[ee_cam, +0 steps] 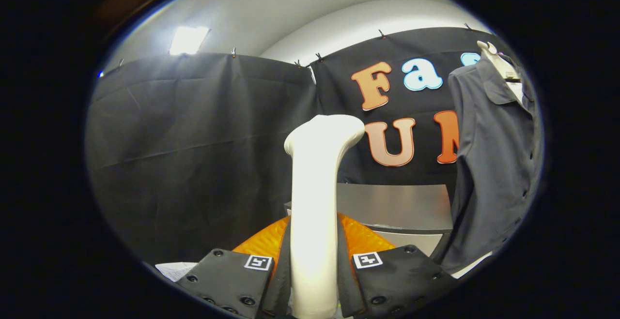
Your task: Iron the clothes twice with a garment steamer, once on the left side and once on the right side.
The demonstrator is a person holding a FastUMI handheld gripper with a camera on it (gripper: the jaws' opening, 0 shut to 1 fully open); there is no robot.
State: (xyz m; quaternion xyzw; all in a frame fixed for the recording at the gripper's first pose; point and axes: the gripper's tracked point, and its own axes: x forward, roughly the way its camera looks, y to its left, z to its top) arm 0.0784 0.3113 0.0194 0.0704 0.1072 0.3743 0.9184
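Now, step: gripper (pixel 314 265) pinches the steamer (pixel 317 188) upright, apart from the shirt (pixel 494 164).
Next: carry steamer head to shirt's side.

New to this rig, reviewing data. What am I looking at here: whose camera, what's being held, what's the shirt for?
The camera rides on a handheld gripper carried by a person, and looks forward along its two fingers. Those fingers are closed on the white handle of a garment steamer, which stands upright between them. Beyond the fingers, off to one side, a grey button-up shirt hangs on a hanger against the black cloth wall; it is the garment to be steamed. A grey box-like surface sits behind the steamer.
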